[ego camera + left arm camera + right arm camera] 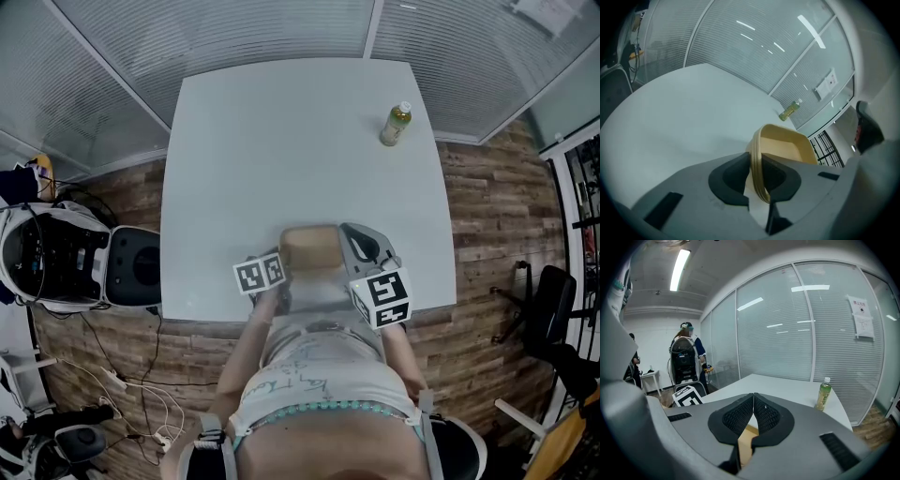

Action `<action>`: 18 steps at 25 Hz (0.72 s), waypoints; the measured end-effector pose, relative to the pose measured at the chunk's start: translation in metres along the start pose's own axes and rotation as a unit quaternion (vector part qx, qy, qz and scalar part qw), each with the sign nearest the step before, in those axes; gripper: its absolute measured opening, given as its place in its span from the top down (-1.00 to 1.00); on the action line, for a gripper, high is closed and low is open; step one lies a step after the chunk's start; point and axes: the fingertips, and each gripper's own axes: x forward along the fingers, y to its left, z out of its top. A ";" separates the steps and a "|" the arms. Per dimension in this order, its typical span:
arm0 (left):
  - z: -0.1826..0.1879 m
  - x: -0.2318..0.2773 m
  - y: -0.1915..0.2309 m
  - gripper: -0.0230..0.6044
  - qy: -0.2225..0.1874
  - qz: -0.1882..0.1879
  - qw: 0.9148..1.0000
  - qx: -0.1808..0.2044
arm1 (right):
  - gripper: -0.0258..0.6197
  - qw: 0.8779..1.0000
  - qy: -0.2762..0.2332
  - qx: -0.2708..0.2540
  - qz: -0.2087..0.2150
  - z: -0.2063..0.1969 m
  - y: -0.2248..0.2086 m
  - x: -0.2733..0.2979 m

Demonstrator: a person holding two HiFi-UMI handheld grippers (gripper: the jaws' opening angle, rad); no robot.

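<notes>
- The left gripper (757, 176) has its jaws closed on the near rim of the shallow tan rectangular tray (787, 147). The rim stands edge-on between the dark pads.
- The right gripper (753, 413) has its ribbed pads pressed tip to tip with nothing between them. The tray's tan surface shows just below, through the gap under the pads.
- The tray lies near the front edge of the white square table (281, 150), between the two grippers and close to the person. I cannot tell whether it rests on the tabletop or is lifted just clear.
- A grip on one thin rim probably lets the tray swing or twist, so the rim should sit deep in the pads and any move should be slow and level. The right gripper's jaws would have to part before they could steady the opposite rim.
- The front table edge runs just behind both grippers, so the tray is safer carried forward over the tabletop than drawn back.
- Ahead there is much open tabletop. Only the green plastic bottle with a white cap (396, 124) stands upright near the far right corner, well apart.
- The white-and-black machine (66, 253) on the floor to the left and the black chair (553, 300) to the right are well clear of the arms.
</notes>
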 end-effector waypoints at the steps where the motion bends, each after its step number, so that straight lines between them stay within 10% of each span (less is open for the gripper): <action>1: 0.005 -0.001 -0.004 0.79 -0.005 -0.002 1.000 0.003 | 0.92 1.000 0.001 0.000 0.000 -0.001 -0.001 0.001; 18: 0.079 -0.053 -0.050 0.79 -0.098 -0.051 0.994 0.019 | 0.92 1.000 -0.004 -0.004 0.000 0.008 -0.001 0.008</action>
